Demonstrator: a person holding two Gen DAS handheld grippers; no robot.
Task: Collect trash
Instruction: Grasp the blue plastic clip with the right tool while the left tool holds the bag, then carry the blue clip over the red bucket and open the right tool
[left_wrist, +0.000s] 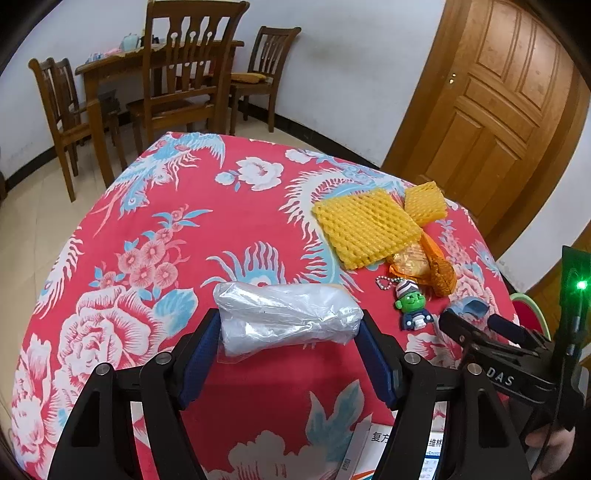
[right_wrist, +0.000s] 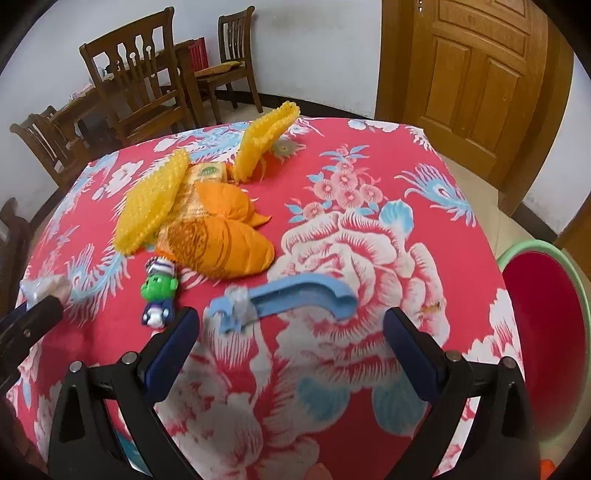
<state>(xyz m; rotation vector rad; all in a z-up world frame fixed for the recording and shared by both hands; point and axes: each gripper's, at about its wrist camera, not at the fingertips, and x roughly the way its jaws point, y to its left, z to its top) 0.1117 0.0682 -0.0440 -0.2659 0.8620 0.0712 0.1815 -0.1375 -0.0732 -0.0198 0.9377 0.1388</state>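
Observation:
A crumpled clear plastic bag (left_wrist: 286, 317) lies on the red flowered tablecloth (left_wrist: 240, 221). My left gripper (left_wrist: 288, 332) is open, with one blue pad at each end of the bag; the pads look close to it, contact is unclear. My right gripper (right_wrist: 291, 325) is open and empty, just short of a blue plastic hook-shaped piece (right_wrist: 295, 295). Two yellow foam fruit nets (left_wrist: 365, 229) (left_wrist: 424, 203), an orange mesh bag (right_wrist: 221, 236) and a wrapper lie together further back. The right gripper also shows in the left wrist view (left_wrist: 476, 325).
A green-faced figure keychain (left_wrist: 412, 302) lies between the bag and the blue piece. A red basin with a green rim (right_wrist: 543, 314) stands beside the table on the right. A printed box (left_wrist: 388, 450) lies at the near edge. Wooden chairs (left_wrist: 184, 74) and a door (left_wrist: 498, 92) stand behind.

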